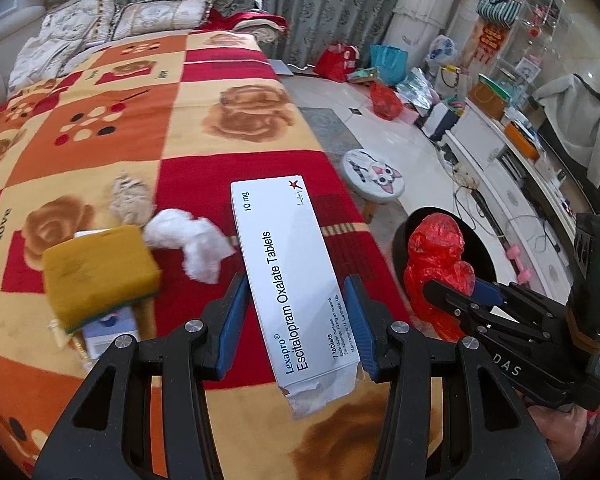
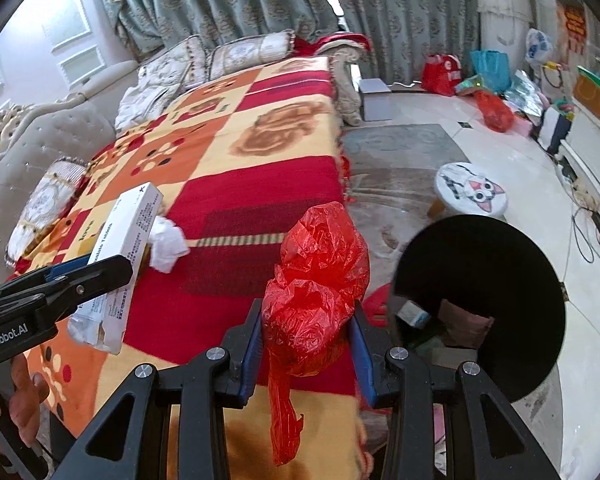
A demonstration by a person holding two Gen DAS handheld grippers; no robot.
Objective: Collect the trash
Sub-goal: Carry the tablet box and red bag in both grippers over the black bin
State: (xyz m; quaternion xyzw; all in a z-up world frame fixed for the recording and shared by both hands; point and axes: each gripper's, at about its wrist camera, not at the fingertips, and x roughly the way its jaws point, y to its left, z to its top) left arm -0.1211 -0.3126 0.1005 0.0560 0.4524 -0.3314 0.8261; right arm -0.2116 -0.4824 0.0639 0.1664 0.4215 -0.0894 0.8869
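Observation:
My left gripper (image 1: pixel 296 312) is shut on a long white tablet box (image 1: pixel 288 276) with a torn near end, held above the red and orange blanket (image 1: pixel 140 120). To its right, my right gripper (image 2: pixel 308 340) is shut on a crumpled red plastic bag (image 2: pixel 316 280), whose tail hangs below the pads. The bag (image 1: pixel 436 264) and right gripper (image 1: pixel 460 292) also show in the left wrist view, in front of a black round bin (image 1: pixel 480 256). The bin (image 2: pixel 480 288) stands on the floor beside the bed, with a few items inside. The box (image 2: pixel 128 248) appears at the left of the right wrist view.
On the blanket lie a white crumpled tissue (image 1: pixel 192 244), a beige wad (image 1: pixel 130 198), a yellow sponge (image 1: pixel 96 272) and a small blue-white box (image 1: pixel 108 332). A cat-face stool (image 2: pixel 472 192) stands on the floor past the bin. Bags and boxes crowd the far wall.

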